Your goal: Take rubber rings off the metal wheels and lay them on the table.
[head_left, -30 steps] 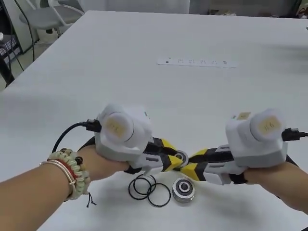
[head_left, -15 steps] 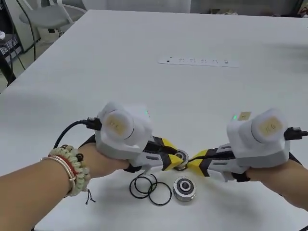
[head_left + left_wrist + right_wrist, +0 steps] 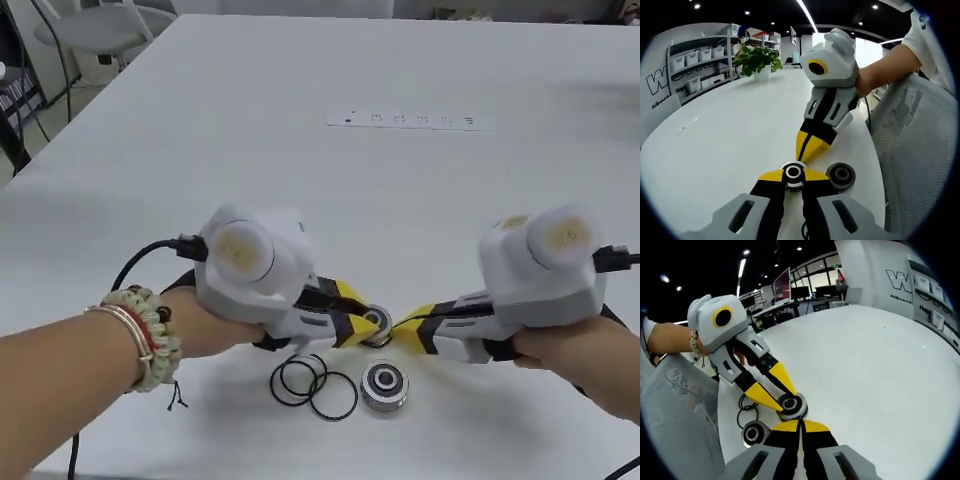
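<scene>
Left fingers [image 3: 771, 176]: clamped on a wheel [image 3: 792, 173] over the bench [image 3: 400, 200];
Right fingers [image 3: 785, 427]: tips together at its rim; whether they pinch a ring, I cannot tell;
Change: I've drawn the right back slightly; peel likely starting;
Rings [image 3: 312, 385]: loose beside second wheel [image 3: 383, 386].

Two metal wheels: held wheel [image 3: 377, 322] between the left gripper [image 3: 372, 327] jaws, loose wheel [image 3: 384, 387] flat on the worktop [image 3: 300, 200] at 6 o'clock from it. Three rubber rings [image 3: 311, 384], overlapping, at 9 o'clock from the loose wheel. Two grippers, counting the right gripper [image 3: 402, 328]. One power strip [image 3: 410, 121] at 12 o'clock, well apart. One chair [image 3: 85, 30] at 10 o'clock. One potted plant [image 3: 759, 59], at 11 o'clock in the left gripper view.
</scene>
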